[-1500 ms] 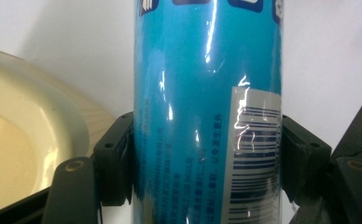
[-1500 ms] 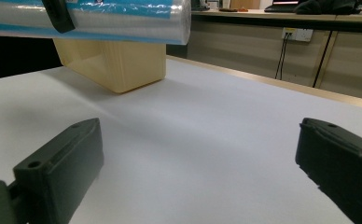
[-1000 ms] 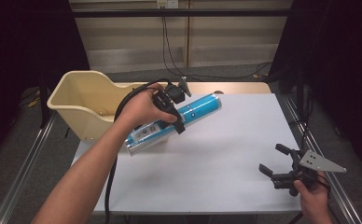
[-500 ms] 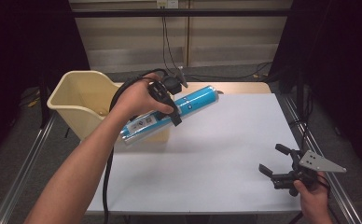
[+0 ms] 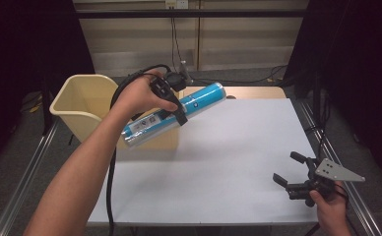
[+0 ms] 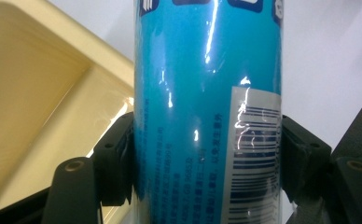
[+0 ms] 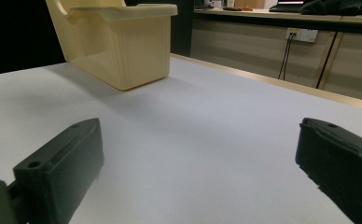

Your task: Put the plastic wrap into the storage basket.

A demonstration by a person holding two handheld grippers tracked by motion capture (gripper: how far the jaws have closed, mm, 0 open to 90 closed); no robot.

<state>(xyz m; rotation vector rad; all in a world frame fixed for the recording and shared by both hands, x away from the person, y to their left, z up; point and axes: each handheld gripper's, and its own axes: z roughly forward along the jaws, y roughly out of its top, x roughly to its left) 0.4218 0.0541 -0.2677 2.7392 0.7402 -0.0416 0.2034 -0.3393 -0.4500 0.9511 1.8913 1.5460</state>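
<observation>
- Blue tube [image 5: 175,113] held in the air above the white table [image 5: 228,162], just in front of the beige bin [image 5: 83,105]; long axis slanted, far end raised toward upper right in the high view, near end with the white barcode label dipping toward the bin's front wall.
- Left gripper [image 5: 172,101] clamped across the tube's middle, jaws pressing both flanks of the blue cylinder.
- In the left gripper view: tube [image 6: 207,107] standing upright through the frame, barcode and small print legible, black pads [image 6: 118,158] tight against its sides, bin wall [image 6: 34,93] at left, table behind.
- In the high view: whole tilt of the tube, forearm and black cable [image 5: 111,182].
- Right gripper [image 5: 290,172] low at the table's near right corner, jaws spread wide, holding nothing.
- In the right gripper view: two black jaws far apart over bare table [image 7: 193,140], bin [image 7: 118,42] well beyond them.
</observation>
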